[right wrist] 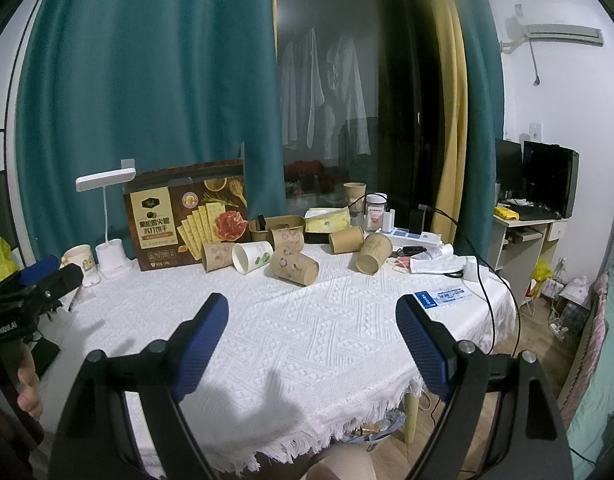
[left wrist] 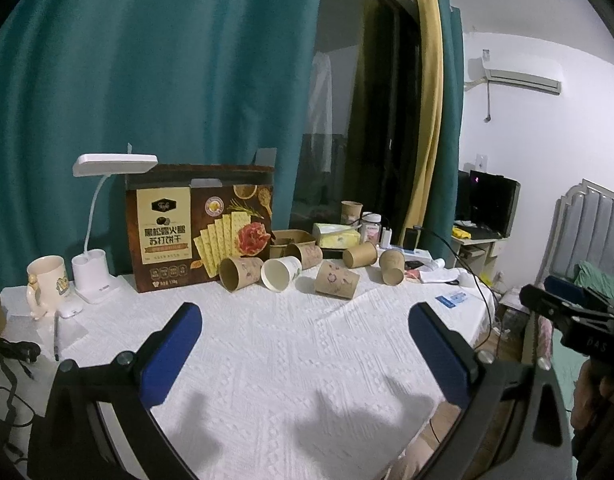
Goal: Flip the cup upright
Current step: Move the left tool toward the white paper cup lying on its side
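Note:
Several paper cups lie on their sides on the white tablecloth (left wrist: 291, 360) at the far side. Among them are a brown cup (left wrist: 241, 273), a white cup (left wrist: 281, 274), and another brown cup (left wrist: 337, 280) nearest me. In the right wrist view the same white cup (right wrist: 251, 256) and nearest brown cup (right wrist: 294, 266) show, with a further brown cup (right wrist: 373, 253) to the right. My left gripper (left wrist: 305, 308) is open over bare cloth, well short of the cups. My right gripper (right wrist: 311, 301) is also open and holds nothing. Each gripper shows at the edge of the other's view.
A brown cracker box (left wrist: 203, 232) and a white desk lamp (left wrist: 93, 276) stand behind the cups, with a cream mug (left wrist: 47, 284) at the left. A tissue box (right wrist: 327, 220), a jar (right wrist: 375, 208), a power strip (right wrist: 415, 237) and a black cable (right wrist: 487, 280) crowd the back right. The fringed table edge (right wrist: 347, 412) is near.

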`<state>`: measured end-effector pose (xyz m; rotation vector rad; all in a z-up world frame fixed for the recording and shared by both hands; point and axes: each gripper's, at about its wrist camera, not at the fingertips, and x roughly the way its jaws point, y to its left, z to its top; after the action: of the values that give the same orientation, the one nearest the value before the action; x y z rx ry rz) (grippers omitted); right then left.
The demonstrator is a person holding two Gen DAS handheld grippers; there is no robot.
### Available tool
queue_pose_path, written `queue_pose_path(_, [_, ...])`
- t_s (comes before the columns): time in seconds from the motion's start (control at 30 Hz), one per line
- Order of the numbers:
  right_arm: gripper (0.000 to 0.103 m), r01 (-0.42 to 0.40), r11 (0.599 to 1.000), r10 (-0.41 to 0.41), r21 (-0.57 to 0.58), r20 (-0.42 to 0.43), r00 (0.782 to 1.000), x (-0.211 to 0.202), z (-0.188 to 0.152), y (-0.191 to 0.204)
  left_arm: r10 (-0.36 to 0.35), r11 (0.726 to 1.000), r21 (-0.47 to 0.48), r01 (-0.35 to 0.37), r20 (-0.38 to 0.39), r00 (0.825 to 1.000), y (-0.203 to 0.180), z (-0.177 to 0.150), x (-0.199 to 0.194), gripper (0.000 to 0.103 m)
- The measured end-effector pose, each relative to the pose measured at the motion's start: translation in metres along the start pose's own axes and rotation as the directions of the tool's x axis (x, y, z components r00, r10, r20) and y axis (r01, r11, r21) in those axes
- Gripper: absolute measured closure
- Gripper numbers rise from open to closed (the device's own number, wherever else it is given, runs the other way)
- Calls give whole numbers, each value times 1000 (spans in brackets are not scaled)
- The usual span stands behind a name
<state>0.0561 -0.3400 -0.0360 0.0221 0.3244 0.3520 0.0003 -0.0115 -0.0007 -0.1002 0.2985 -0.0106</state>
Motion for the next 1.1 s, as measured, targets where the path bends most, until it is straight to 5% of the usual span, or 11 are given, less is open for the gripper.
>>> queue_pose_path(0.23, [19, -24, 999, 21, -46, -73, 997, 29, -1, -12, -30, 999, 30, 34, -129, 991, -4, -2, 40, 0])
queue_pose_path(0.5, [19, -6, 997, -7, -75, -170, 985, 90, 0, -49, -47, 998, 17, 57, -383, 923, 9, -14, 135, 0])
queue_pose_path(0.77, [19, 4, 1000, -10, -21, -287, 958, 179, 3, -89, -27, 991, 102, 85, -475, 880, 28, 4, 214, 0])
queue_pose_path(1.1, [19, -95, 994, 109, 56, -391, 914, 268, 53, -102, -20, 970, 196, 144, -527, 850, 29, 43, 323, 0])
